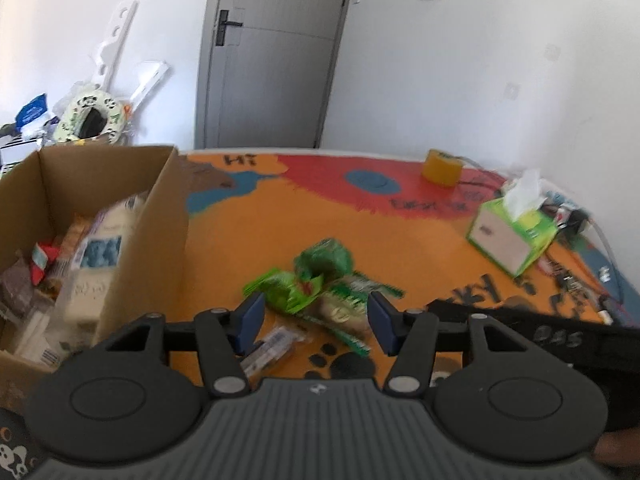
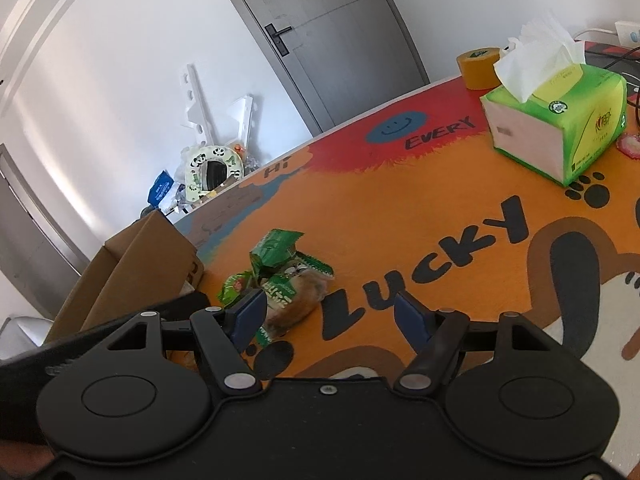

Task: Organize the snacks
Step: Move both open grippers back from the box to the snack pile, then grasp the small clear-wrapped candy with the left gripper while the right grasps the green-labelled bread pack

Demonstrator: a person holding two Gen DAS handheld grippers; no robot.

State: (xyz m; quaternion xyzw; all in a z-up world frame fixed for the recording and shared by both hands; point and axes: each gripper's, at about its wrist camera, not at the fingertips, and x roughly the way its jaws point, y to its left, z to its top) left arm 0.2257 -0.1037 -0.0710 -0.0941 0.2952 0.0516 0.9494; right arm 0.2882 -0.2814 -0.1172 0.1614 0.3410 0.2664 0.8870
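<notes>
Snacks on the table: a small heap of green snack packets (image 1: 320, 280) is lying near the middle of the table (image 1: 420, 248); the wrappers are crinkled and shiny green with zigzag ends, and one shows a brownish bun through a clear panel.
Small packet: a clear-wrapped snack bar (image 1: 272, 346) is lying on the table just in front of the heap, beside the left gripper's left blue pad.
Box: an open cardboard box (image 1: 160, 208) is standing at the table's left edge, holding mixed pale and red wrapped snacks, near the heap but apart from it.
Left gripper (image 1: 316, 322): its fingers are standing partly apart, hovering over the near edge of the heap and gripping nothing.
Right gripper (image 2: 330, 316): its fingers are standing wide with nothing between them; the heap is sitting by its left pad.
Other items: a green tissue box (image 2: 560, 128) and a roll of yellow tape (image 2: 478, 68) are sitting at the table's far right, well apart from the snacks.
</notes>
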